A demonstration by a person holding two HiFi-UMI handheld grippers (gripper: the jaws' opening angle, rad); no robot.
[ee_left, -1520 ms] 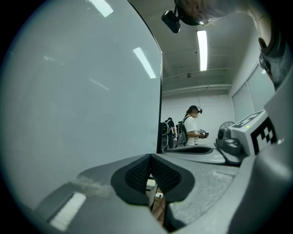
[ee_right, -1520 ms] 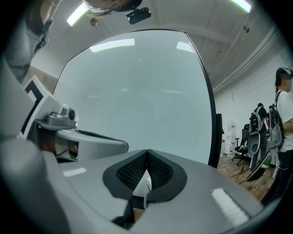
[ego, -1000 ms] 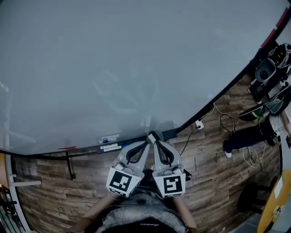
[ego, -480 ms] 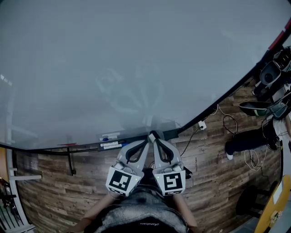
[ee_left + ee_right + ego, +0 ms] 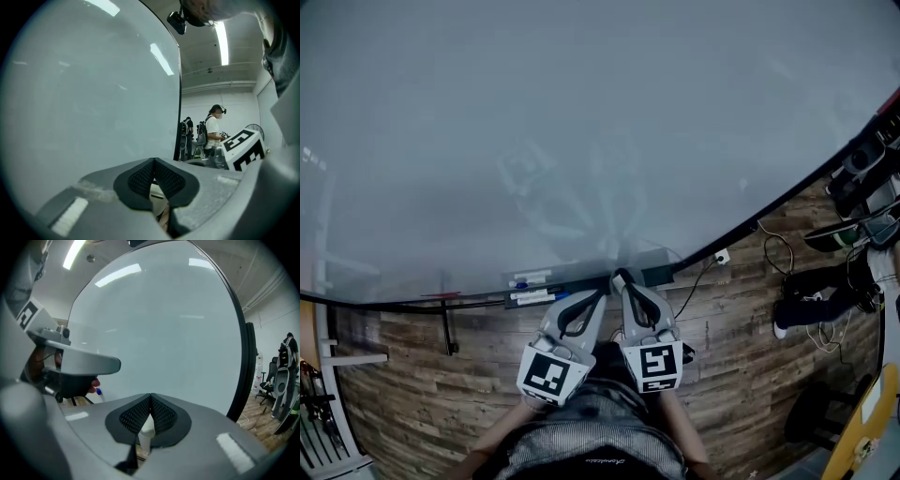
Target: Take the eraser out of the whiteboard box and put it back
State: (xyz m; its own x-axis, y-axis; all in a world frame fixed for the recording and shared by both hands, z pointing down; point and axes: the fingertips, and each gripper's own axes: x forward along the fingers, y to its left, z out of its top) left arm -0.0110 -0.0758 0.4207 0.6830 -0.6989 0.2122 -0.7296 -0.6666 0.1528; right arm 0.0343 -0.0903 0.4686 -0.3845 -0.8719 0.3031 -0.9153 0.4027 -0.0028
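The whiteboard [image 5: 581, 122] fills most of the head view, with its ledge [image 5: 487, 302] along the lower edge. A dark box [image 5: 654, 275] sits on the ledge just right of the gripper tips. I cannot make out the eraser. My left gripper [image 5: 602, 293] and right gripper [image 5: 619, 277] point at the ledge side by side, tips nearly touching each other. The left gripper [image 5: 153, 162] has its pads [image 5: 140, 178] pressed together with nothing held. My right gripper [image 5: 150, 397] is shut too, and a pale shape [image 5: 146, 430] behind its jaws is unclear.
Markers [image 5: 528, 281] lie on the ledge left of the grippers, with a red item [image 5: 439, 296] further left. A wall socket and cable [image 5: 722, 255] hang at the right. A person's legs [image 5: 820, 286] and chairs [image 5: 862, 187] stand on the wood floor [image 5: 741, 356].
The right gripper has sunk a little toward the ledge. The left gripper has stayed about where it was. Both stay shut.
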